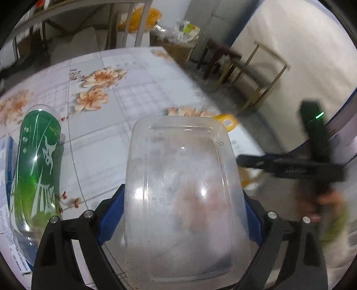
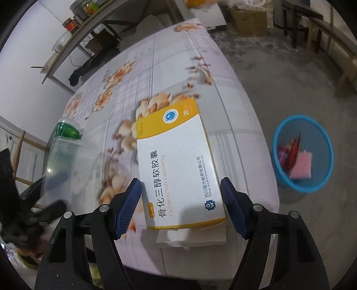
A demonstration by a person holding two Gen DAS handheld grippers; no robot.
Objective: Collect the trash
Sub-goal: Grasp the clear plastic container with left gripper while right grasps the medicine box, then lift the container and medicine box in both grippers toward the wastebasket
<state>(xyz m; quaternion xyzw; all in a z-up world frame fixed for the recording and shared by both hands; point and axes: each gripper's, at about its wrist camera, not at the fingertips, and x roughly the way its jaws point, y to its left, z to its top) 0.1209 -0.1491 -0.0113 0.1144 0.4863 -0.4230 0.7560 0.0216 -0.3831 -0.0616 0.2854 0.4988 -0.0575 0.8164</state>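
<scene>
My left gripper (image 1: 181,214) is shut on a clear plastic food container (image 1: 183,191), its blue pads pressing both long sides. A green-labelled plastic bottle (image 1: 38,165) lies on the table to its left. My right gripper (image 2: 181,205) is shut on a white and yellow medicine box (image 2: 178,160), held above the floral tablecloth (image 2: 234,138). The box's yellow corner (image 1: 227,122) shows behind the container in the left wrist view. Beside the table, a blue trash basket (image 2: 321,131) stands on the floor with a red wrapper and a pink sponge (image 2: 301,167) inside. The bottle (image 2: 68,131) also appears at the left.
The table edge (image 2: 263,169) curves close to the basket. Wooden benches (image 1: 256,73) and a cardboard box (image 2: 250,20) stand on the concrete floor beyond. A shelf with jars (image 2: 71,24) runs along the wall. Printed papers (image 1: 6,160) lie under the bottle.
</scene>
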